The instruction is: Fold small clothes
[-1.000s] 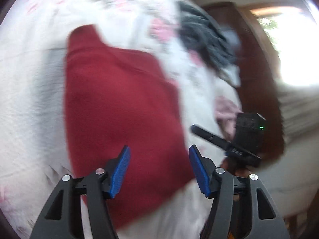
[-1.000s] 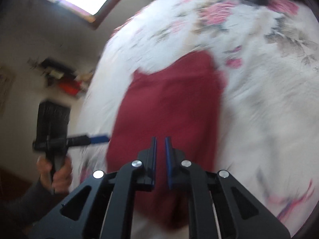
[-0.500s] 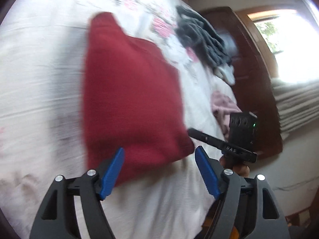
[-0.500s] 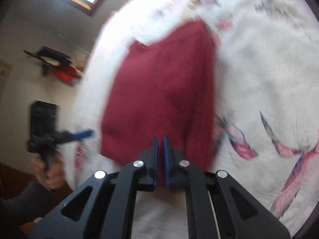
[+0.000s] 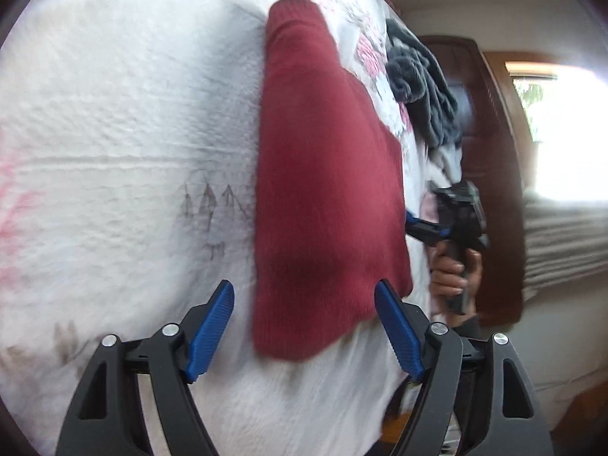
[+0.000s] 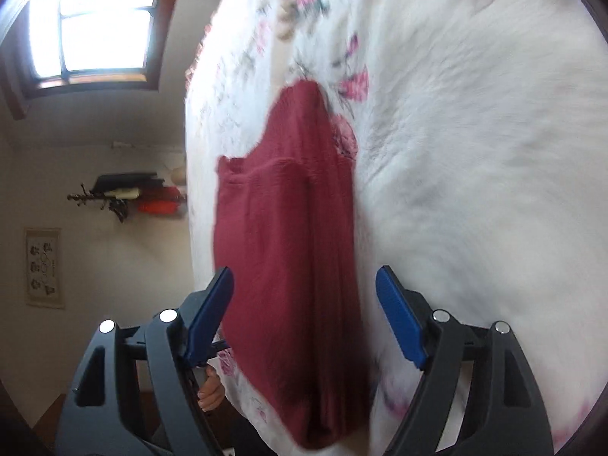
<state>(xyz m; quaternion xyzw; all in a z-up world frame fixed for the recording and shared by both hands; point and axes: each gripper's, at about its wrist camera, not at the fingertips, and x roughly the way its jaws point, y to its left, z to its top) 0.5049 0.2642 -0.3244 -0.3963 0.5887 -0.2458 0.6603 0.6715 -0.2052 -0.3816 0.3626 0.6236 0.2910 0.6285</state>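
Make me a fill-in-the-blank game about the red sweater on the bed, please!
1. The sweater on the flowery bedspread is the colour ____.
2. The left gripper has its jaws ____.
3. The right gripper is holding ____.
4. The pads on the gripper fingers are coloured ____.

Missing words: red; open; nothing; blue
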